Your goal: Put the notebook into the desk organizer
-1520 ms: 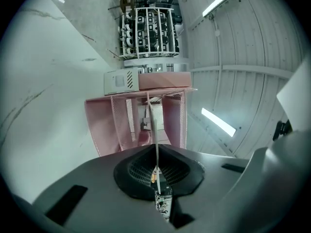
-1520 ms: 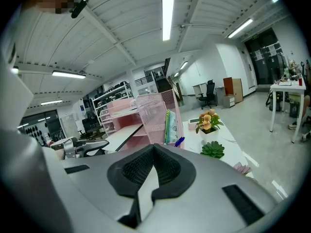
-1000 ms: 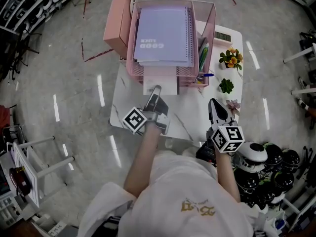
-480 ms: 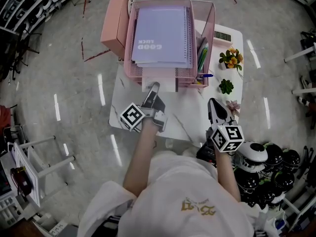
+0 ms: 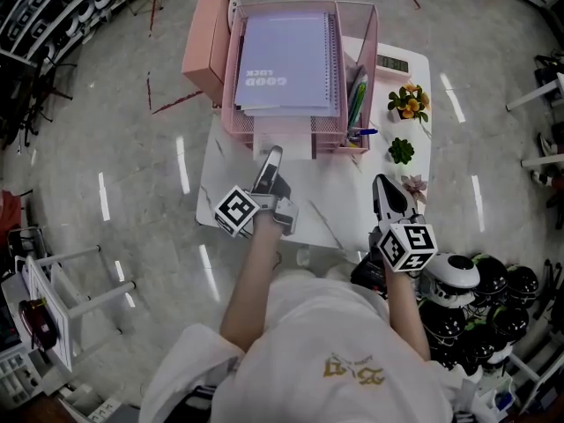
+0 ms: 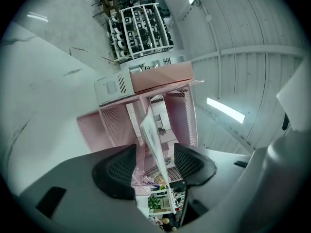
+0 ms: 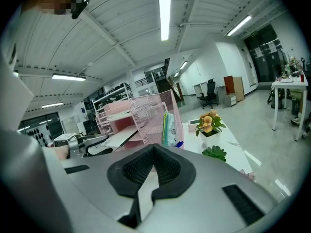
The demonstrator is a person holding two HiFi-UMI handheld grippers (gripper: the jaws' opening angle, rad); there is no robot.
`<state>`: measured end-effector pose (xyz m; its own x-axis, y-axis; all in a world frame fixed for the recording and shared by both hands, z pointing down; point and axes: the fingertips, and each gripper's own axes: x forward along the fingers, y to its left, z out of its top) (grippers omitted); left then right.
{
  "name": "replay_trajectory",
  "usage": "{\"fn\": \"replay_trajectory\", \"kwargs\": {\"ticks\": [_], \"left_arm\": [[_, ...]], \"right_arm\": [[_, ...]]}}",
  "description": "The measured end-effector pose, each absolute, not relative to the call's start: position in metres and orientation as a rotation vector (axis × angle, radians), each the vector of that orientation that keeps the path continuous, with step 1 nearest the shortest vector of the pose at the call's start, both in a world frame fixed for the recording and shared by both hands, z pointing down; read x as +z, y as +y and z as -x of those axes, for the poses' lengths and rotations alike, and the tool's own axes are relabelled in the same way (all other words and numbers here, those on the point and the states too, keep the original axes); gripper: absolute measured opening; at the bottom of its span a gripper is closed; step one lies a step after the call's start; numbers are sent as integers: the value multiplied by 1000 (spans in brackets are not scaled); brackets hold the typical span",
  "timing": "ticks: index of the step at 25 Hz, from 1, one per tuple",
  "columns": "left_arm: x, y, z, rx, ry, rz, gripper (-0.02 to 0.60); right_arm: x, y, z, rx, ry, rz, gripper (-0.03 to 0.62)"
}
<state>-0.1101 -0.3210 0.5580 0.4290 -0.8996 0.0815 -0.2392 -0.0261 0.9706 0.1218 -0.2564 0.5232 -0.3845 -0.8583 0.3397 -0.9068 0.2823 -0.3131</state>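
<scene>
A pink mesh desk organizer (image 5: 231,117) stands at the far side of the white table (image 5: 335,218). A lavender spiral notebook (image 5: 286,60) lies in its top tray. A white notebook (image 5: 286,141) pokes out of the lower tray toward me. My left gripper (image 5: 272,157) points at that near edge. In the left gripper view its jaws (image 6: 154,165) are opening, with the white notebook's edge (image 6: 153,137) between the pads and not pressed by them. My right gripper (image 5: 385,190) hovers over the table's near right part, shut (image 7: 153,166) with nothing in it.
Pens (image 5: 357,104) stand in the organizer's right compartment. A pink box (image 5: 204,42) sits to its left. A calculator (image 5: 395,63), an orange flower pot (image 5: 411,102) and two small succulents (image 5: 403,152) line the table's right edge. Helmets (image 5: 476,280) lie on the floor to the right.
The left gripper's jaws have parted and let go of the white notebook, which sits slightly deeper in the lower tray. The right gripper has stayed put.
</scene>
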Motion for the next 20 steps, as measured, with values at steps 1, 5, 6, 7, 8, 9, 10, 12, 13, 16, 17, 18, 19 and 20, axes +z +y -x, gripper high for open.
{"fn": "replay_trajectory", "kwargs": {"ticks": [1, 5, 6, 7, 8, 9, 10, 12, 13, 16, 17, 18, 19, 20], "left_arm": [[557, -318, 111, -723, -1051, -1544, 253], [557, -300, 114, -670, -1092, -1592, 255], [557, -294, 115, -642, -1109, -1613, 255], [556, -288, 116, -611, -1128, -1636, 249], [556, -282, 116, -587, -1140, -1658, 236], [554, -276, 115, -580, -1139, -1677, 228], [551, -271, 113, -581, -1127, -1697, 213], [543, -261, 107, -571, -1095, -1752, 174], [538, -257, 105, -560, -1081, -1783, 157], [525, -246, 105, -498, -1099, -1890, 106], [520, -242, 105, -469, -1118, -1927, 88], [515, -239, 106, -441, -1139, -1964, 69], [511, -236, 106, -414, -1160, -1999, 51], [506, -233, 107, -388, -1181, -2033, 31]], "right_arm": [[522, -254, -122, 702, -2431, -1685, 12], [513, -242, -120, 680, -2447, -1694, 12], [510, -239, -118, 673, -2454, -1692, 12], [508, -236, -116, 665, -2460, -1689, 12], [506, -233, -114, 657, -2467, -1685, 12], [504, -229, -112, 649, -2473, -1682, 12], [502, -226, -110, 641, -2479, -1679, 12], [498, -220, -104, 628, -2493, -1671, 12], [496, -216, -101, 622, -2499, -1667, 12], [490, -206, -94, 602, -2515, -1656, 12], [488, -203, -92, 593, -2518, -1653, 12], [487, -200, -90, 586, -2521, -1651, 12], [485, -197, -88, 584, -2525, -1651, 12], [483, -194, -87, 590, -2530, -1654, 12]]}}
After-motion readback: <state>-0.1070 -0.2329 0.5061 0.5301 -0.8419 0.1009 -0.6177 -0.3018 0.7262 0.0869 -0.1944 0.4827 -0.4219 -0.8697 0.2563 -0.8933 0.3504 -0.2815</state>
